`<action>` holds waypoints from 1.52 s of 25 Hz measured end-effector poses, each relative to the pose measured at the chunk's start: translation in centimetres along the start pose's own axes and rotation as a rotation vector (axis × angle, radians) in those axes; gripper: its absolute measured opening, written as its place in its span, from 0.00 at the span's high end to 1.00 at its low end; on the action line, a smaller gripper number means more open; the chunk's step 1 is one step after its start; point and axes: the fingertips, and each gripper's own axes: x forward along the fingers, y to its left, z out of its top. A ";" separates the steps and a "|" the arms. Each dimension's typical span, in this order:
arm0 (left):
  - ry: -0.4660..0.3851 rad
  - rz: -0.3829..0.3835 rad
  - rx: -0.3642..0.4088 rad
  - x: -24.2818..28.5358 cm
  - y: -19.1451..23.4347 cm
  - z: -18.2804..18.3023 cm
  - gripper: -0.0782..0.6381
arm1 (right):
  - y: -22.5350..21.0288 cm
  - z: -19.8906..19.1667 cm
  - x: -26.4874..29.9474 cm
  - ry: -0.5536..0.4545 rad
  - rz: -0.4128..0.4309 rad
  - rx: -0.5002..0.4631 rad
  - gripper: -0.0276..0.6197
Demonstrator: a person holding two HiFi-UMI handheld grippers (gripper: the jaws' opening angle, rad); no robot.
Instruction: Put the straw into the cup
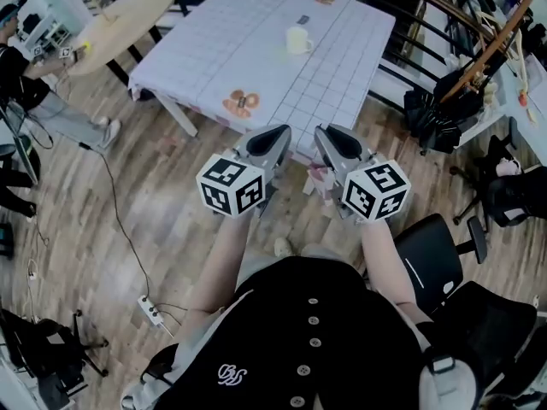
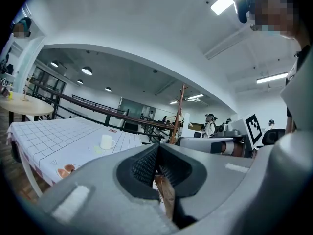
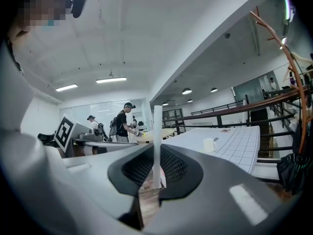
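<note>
A white cup point(image 1: 299, 39) stands on the table with the white grid cloth point(image 1: 256, 58), far ahead of both grippers; it also shows small in the left gripper view point(image 2: 106, 141) and the right gripper view point(image 3: 209, 144). My right gripper point(image 1: 332, 146) point(image 3: 156, 173) is shut on a white straw point(image 3: 157, 141), which stands upright between its pads. My left gripper point(image 1: 272, 146) point(image 2: 157, 156) is beside it, shut with nothing between its pads. Both are held level over the wooden floor, short of the table's near edge.
A round wooden table point(image 1: 120, 20) and a seated person point(image 1: 30, 84) are at the far left. A black office chair point(image 1: 444, 246) is at my right, a railing and a brown coat stand point(image 1: 491, 45) beyond it. A power strip point(image 1: 152, 312) and cable lie on the floor.
</note>
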 end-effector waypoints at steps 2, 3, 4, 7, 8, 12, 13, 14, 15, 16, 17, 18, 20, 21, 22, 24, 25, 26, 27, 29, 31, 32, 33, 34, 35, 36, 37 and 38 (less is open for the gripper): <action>0.009 -0.010 -0.005 0.2 1.1 0.1 0.89 | -0.2 -0.1 1.2 0.001 -0.014 0.011 0.90; 0.014 -0.016 -0.010 0.3 1.5 0.0 0.89 | -0.3 -0.2 1.6 0.006 -0.018 0.014 0.90; 0.018 -0.023 -0.016 0.3 1.8 -0.1 0.89 | -0.3 -0.4 2.0 0.014 -0.020 0.014 0.90; 0.001 -0.031 -0.032 0.3 2.6 -0.3 0.89 | -0.7 -1.0 3.2 0.039 -0.026 0.016 0.90; -0.008 -0.028 -0.038 0.2 2.9 -0.3 0.89 | -0.9 -1.2 3.6 0.042 -0.028 0.019 0.90; -0.022 -0.016 -0.064 0.2 4.3 -0.5 0.89 | -1.6 -1.6 5.0 0.056 -0.029 0.030 0.90; -0.026 -0.011 -0.066 0.2 4.7 -0.5 0.89 | -1.7 -1.7 5.4 0.058 -0.025 0.032 0.90; -0.030 -0.005 -0.068 0.2 5.1 -0.5 0.89 | -1.7 -1.7 5.8 0.061 -0.022 0.035 0.90; -0.035 0.001 -0.069 0.2 5.5 -0.4 0.89 | -1.9 -1.8 6.2 0.062 -0.018 0.037 0.90; -0.039 0.006 -0.072 0.5 6.0 -0.3 0.89 | -2.1 -1.8 6.6 0.063 -0.016 0.039 0.90; -0.041 0.009 -0.073 0.9 6.4 -0.1 0.89 | -2.5 -1.7 7.1 0.064 -0.013 0.040 0.90; -0.041 0.012 -0.073 1.5 6.9 0.2 0.89 | -3.1 -1.6 7.6 0.066 -0.011 0.042 0.90; -0.036 0.017 -0.069 3.5 8.0 0.7 0.89 | -5.1 -1.1 8.8 0.067 -0.006 0.047 0.90; -0.031 0.019 -0.067 4.5 8.6 0.8 0.89 | -6.2 -0.9 9.6 0.066 -0.005 0.050 0.90; -0.027 0.019 -0.067 5.3 9.1 1.0 0.89 | -7.0 -0.6 10.2 0.063 -0.003 0.051 0.90; -0.022 0.017 -0.065 5.7 10.1 1.2 0.89 | -7.3 0.0 11.4 0.054 -0.003 0.046 0.90; -0.020 0.014 -0.063 5.7 10.6 1.4 0.89 | -7.4 0.3 11.9 0.050 -0.004 0.042 0.90; -0.016 0.009 -0.061 6.0 11.1 1.6 0.89 | -7.8 0.6 12.6 0.047 -0.006 0.041 0.90; -0.010 0.003 -0.060 6.8 11.8 1.8 0.89 | -8.6 0.8 13.5 0.047 -0.010 0.044 0.90; 0.010 -0.003 -0.060 9.2 13.8 2.3 0.89 | -11.3 1.0 15.8 0.053 -0.021 0.061 0.90; 0.028 0.001 -0.062 10.9 15.9 2.5 0.89 | -13.2 0.9 18.1 0.060 -0.025 0.079 0.90; 0.034 0.004 -0.063 11.1 16.6 2.6 0.89 | -13.4 0.8 18.9 0.063 -0.023 0.084 0.90; 0.040 0.007 -0.065 11.1 17.1 2.5 0.89 | -13.4 0.7 19.5 0.066 -0.020 0.087 0.90; 0.047 0.008 -0.068 11.2 17.6 2.3 0.89 | -13.4 0.6 19.9 0.069 -0.019 0.090 0.90; 0.054 0.008 -0.073 11.5 18.0 2.2 0.89 | -13.7 0.5 20.3 0.071 -0.019 0.094 0.90; 0.061 0.007 -0.078 12.0 18.3 2.1 0.89 | -14.2 0.5 20.8 0.073 -0.023 0.099 0.90; 0.067 0.004 -0.084 12.7 18.7 2.0 0.89 | -15.0 0.6 21.3 0.075 -0.028 0.106 0.90; 0.074 -0.001 -0.088 13.4 19.1 2.0 0.89 | -15.8 0.6 21.8 0.076 -0.035 0.111 0.90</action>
